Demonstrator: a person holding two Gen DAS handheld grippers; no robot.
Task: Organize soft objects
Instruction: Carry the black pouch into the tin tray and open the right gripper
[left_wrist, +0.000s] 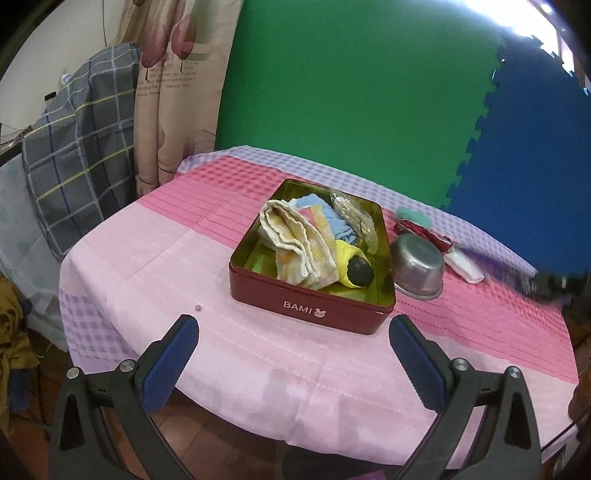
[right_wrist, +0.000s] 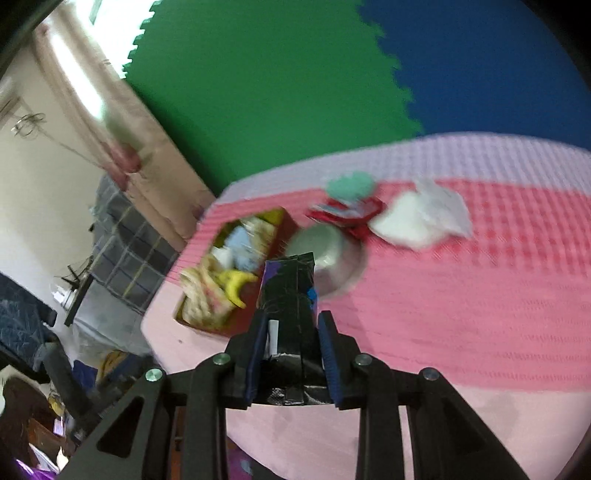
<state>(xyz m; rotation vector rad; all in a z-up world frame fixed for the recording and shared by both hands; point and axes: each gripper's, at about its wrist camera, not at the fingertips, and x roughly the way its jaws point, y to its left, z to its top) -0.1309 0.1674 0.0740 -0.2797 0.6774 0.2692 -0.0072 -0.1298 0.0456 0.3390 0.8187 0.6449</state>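
Observation:
A red tin box (left_wrist: 310, 308) marked BAMI stands in the middle of the table. It holds a cream towel (left_wrist: 291, 240), a blue cloth (left_wrist: 332, 218), a yellow soft thing with a dark ball (left_wrist: 356, 271) and a clear packet (left_wrist: 351, 214). My left gripper (left_wrist: 294, 325) hangs open just in front of the tin with nothing between its fingers. My right gripper (right_wrist: 293, 315) is shut on a black and purple soft packet (right_wrist: 290, 284), held above the table near the tin (right_wrist: 236, 326). This view is blurred.
A steel bowl (left_wrist: 419, 267) sits right of the tin. Behind it lie a red pouch (left_wrist: 417, 227), a teal piece (left_wrist: 413, 216) and a white cloth (left_wrist: 463, 264). A pink checked cloth (left_wrist: 258, 369) covers the round table. Green and blue foam mats stand behind it.

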